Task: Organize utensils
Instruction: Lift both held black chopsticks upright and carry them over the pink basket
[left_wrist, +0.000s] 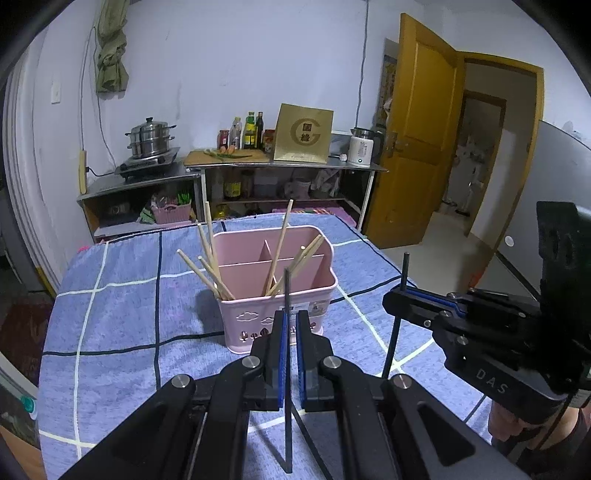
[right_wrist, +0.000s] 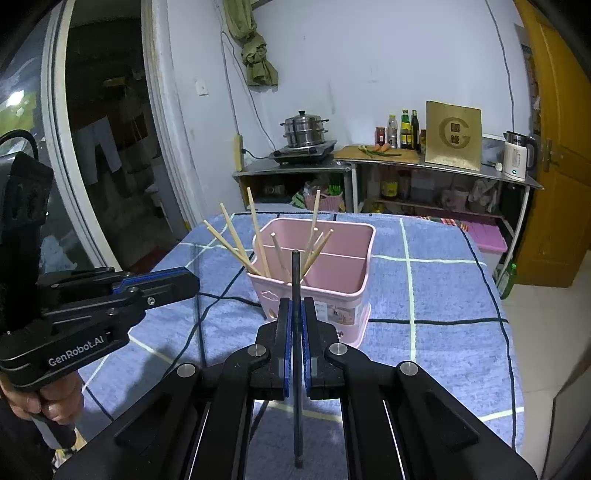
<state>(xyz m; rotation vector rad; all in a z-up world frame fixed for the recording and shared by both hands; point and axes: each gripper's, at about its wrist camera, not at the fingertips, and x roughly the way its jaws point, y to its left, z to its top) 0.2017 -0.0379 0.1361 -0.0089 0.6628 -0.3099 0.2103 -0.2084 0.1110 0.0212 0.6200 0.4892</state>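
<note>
Left wrist view: the left gripper (left_wrist: 290, 317) has its jaws closed on a thin black chopstick (left_wrist: 287, 369), held upright, its top rising in front of the pink caddy (left_wrist: 280, 295) and its lower end hanging below the jaws. The caddy stands on the bench (left_wrist: 122, 306), covered in a blue checked cloth, directly ahead of the gripper. Wooden chopsticks (left_wrist: 210, 266) already lean in its near compartments, some fanning out over the left rim. To the right of the caddy, the right gripper (left_wrist: 404, 299) pinches a second black stick (left_wrist: 397, 321), also near upright.

Right wrist view: the right gripper (right_wrist: 295, 314) is clamped on its black chopstick (right_wrist: 296, 350), which stands vertical, its tip level with the caddy (right_wrist: 314, 288) rim ahead. The caddy's right half looks empty; the wooden sticks (right_wrist: 236, 240) crowd its left half. The left gripper (right_wrist: 184, 282) sits left of the caddy, seen side-on.

The step in hand looks like carrying both black sticks to the caddy. To do it well, I would raise each stick until its lower end clears the near rim, then bring it over a free compartment, keeping it upright so the end does not catch the wall or divider. Moving one hand at a time should avoid the two sticks crossing. Steer clear of the leaning wooden sticks, which could be knocked out. Release only once the lower end is well inside.
</note>
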